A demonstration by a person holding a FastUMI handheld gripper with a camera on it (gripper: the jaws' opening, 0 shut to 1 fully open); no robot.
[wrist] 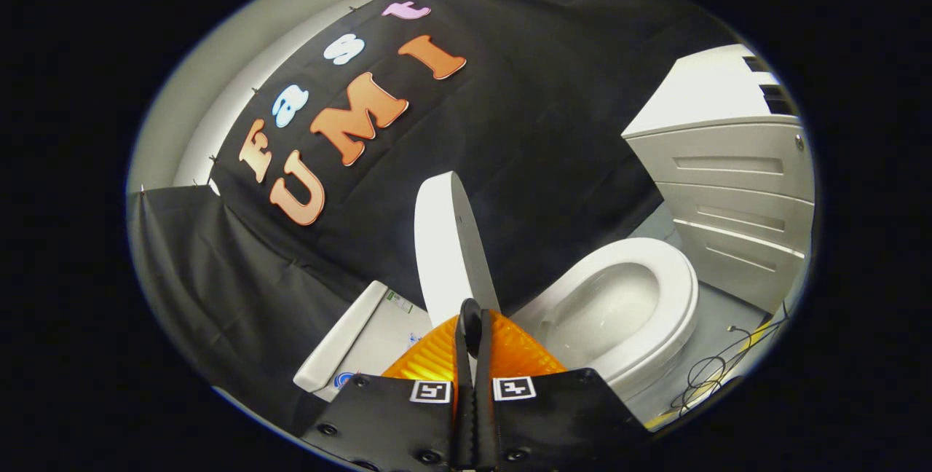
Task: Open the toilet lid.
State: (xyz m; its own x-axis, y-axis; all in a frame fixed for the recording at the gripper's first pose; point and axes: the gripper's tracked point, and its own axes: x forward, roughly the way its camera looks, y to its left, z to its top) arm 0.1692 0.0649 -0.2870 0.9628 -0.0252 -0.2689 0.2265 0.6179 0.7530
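Gripper view, item one: we log the toilet lid [445,242] raised upright just beyond the gripper [470,315], seat [659,279] exposed. Fingers pressed together, grasping nothing; we judge the opening essentially done.

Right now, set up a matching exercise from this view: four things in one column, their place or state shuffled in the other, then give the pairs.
Column one
1. toilet lid
2. toilet seat
3. gripper
4. cables

Column two
A. lying loose on the floor beside the toilet
B. fingers closed together with nothing between them
C. raised, standing upright just beyond the fingers
D. down on the bowl, ringing the open basin

Pairs: 1-C, 2-D, 3-B, 4-A
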